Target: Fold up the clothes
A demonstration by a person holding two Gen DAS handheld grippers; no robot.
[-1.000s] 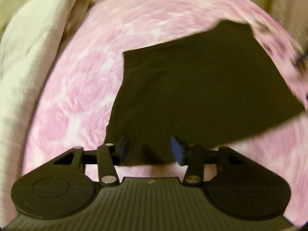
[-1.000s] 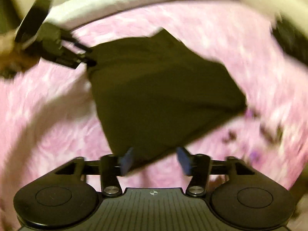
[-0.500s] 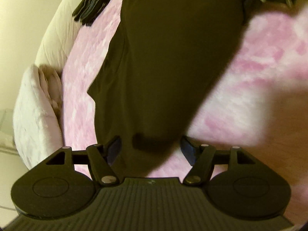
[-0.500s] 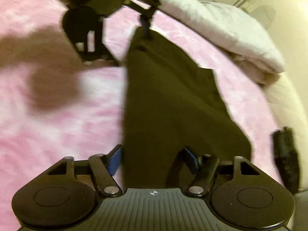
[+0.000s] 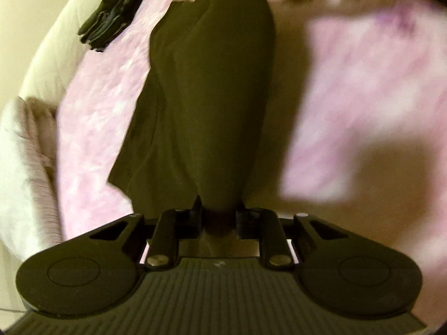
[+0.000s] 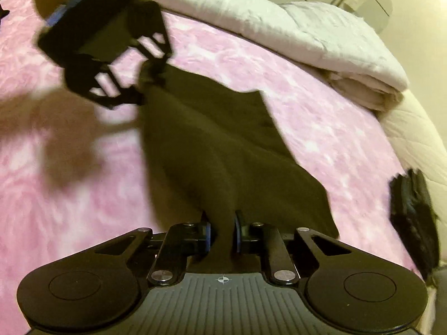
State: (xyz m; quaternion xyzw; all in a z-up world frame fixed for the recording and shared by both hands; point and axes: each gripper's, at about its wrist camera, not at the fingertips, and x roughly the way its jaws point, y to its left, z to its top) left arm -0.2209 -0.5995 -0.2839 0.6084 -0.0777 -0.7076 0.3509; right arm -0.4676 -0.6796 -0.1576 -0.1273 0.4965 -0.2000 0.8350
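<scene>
Pink blanket (image 6: 321, 128) under dark garment (image 6: 223, 145), far end seemingly blurred, both grippers (image 5: 218, 219) (image 6: 222, 233) clamped.

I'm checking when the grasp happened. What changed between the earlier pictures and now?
Both grippers closed: the left gripper and the right gripper, open around the edges of the dark garment a moment ago, now pinch it at opposite ends, and the cloth bunches into folds between them. The pink blanket, white duvet and black clothing pile stayed put.

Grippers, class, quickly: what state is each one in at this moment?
Left gripper: closed on the dark garment.
Right gripper: closed on the same dark garment.
</scene>
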